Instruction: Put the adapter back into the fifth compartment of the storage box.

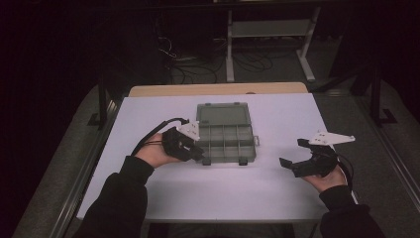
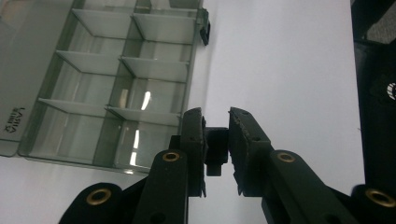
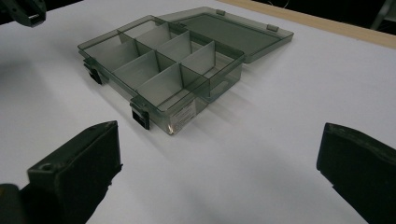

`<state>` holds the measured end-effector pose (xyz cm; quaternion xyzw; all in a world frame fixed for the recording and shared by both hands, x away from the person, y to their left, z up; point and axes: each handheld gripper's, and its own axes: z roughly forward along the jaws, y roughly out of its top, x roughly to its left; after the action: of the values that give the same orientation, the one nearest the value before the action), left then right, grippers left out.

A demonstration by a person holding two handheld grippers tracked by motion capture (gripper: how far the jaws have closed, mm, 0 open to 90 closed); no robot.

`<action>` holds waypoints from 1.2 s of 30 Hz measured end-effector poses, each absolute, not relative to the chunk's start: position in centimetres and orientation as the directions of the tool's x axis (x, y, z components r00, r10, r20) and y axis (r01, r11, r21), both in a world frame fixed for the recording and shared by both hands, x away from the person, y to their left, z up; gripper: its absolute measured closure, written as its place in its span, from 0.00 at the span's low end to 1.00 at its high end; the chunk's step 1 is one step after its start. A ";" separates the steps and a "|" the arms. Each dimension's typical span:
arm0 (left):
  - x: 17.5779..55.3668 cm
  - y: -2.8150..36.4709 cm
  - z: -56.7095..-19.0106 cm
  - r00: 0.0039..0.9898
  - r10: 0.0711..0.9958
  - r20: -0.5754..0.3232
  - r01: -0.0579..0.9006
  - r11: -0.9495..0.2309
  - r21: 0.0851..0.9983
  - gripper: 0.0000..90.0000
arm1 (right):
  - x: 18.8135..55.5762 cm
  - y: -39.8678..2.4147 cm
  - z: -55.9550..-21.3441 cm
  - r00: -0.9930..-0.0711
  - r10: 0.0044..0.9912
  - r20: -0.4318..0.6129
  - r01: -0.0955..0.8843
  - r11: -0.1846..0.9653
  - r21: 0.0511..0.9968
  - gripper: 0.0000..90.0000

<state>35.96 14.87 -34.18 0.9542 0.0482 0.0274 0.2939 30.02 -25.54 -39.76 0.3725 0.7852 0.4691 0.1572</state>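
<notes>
Left gripper [image 2: 216, 140] jaws clamped on latch [image 2: 215, 151] of organizer box [image 3: 163, 74]; right gripper [image 3: 219, 177] jaws wide apart

Both forearms wear dark long sleeves [image 1: 126, 191], cuffs ending at the wrists. Left gripper [image 1: 197, 151]: black body, grey three-cornered plate on top, black cable looping from the rear. Brass-coloured pivot screws [image 2: 171, 157] sit in its black jaw links; pads are rough-edged. Right gripper [image 1: 292, 154]: matching black body, grey plate, trailing cable.
</notes>
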 end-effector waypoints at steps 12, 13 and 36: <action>37.5 14.9 -34.0 0.990 0.137 0.019 0.103 -0.824 0.558 0.85 | 30.1 -25.5 -39.8 -0.675 0.730 0.101 0.436 0.285 0.853 0.00; 37.5 14.9 -34.0 0.990 0.137 0.019 0.103 -0.824 0.558 0.85 | 30.1 -25.5 -39.8 -0.675 0.730 0.101 0.436 0.285 0.853 0.00; 40.9 13.6 -36.0 0.981 0.191 -0.020 0.172 -0.831 0.529 0.85 | 30.1 -25.4 -39.7 -0.682 0.724 0.100 0.430 0.287 0.856 0.00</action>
<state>40.91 13.63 -35.96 0.9566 0.0949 0.0166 0.2749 30.15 -25.39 -39.73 0.3666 0.7869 0.4711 0.1561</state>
